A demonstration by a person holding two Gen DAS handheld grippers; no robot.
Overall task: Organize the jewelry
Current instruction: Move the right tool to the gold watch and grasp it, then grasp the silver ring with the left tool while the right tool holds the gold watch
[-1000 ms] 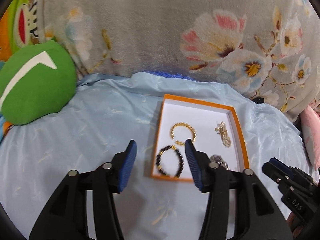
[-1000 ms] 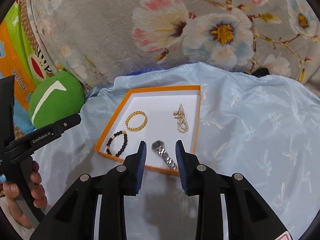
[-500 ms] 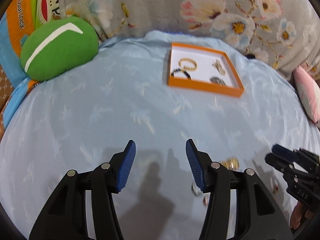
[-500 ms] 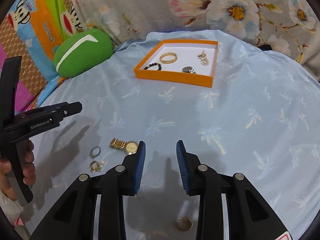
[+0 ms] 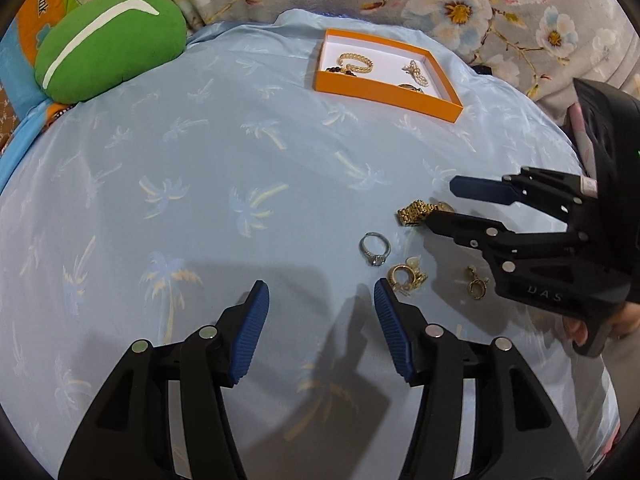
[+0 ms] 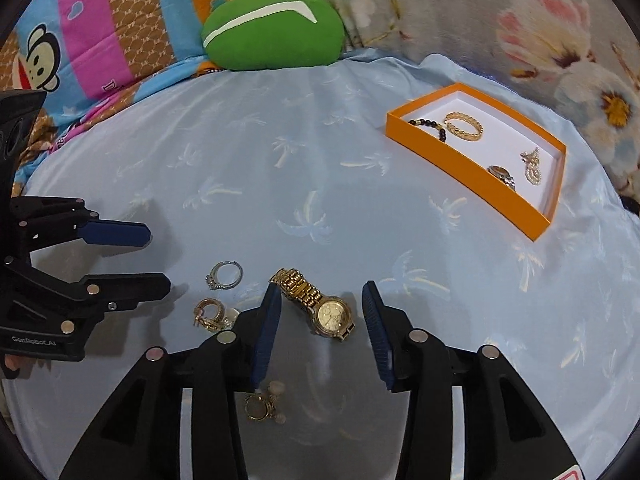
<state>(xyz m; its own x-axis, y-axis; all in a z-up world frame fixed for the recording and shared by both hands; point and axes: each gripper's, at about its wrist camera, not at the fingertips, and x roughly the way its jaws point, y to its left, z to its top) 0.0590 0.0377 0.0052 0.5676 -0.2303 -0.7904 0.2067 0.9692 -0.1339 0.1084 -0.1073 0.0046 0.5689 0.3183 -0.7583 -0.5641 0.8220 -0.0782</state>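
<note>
lining up on the gold watch

on my left, the left gripper (image 5: 320, 316) hung over bare blue sheet (image 5: 200, 160) with its fingers spread wide and nothing between them. just ahead of its right finger lay the silver ring (image 5: 375, 248), and beside that a tangle of gold earrings (image 5: 405, 278). i judged that hand was best left idle, or saved for the ring.

in the middle, the gold watch (image 6: 316, 304) lay flat on the sheet between the fingers of the right gripper (image 6: 320, 320), which stood wide apart and gripped nothing. the band ran off toward the left finger (image 6: 266, 328) and the dial sat nearer the centre. to do this well, i reckoned i should straddle the case rather than the slack band, come down until the pads nearly met the cloth, and close slowly so the sheet did not bunch up with it. a small gold pendant (image 6: 260, 408) lay under the gripper's body, clear of the grasp.

far right, the orange tray (image 6: 500, 196) sat well apart, already holding a gold bracelet (image 6: 464, 126), a dark bead bracelet (image 6: 430, 126), a steel watch (image 6: 502, 174) and a pearl piece (image 6: 532, 166). its white floor showed room between them for the watch.
</note>
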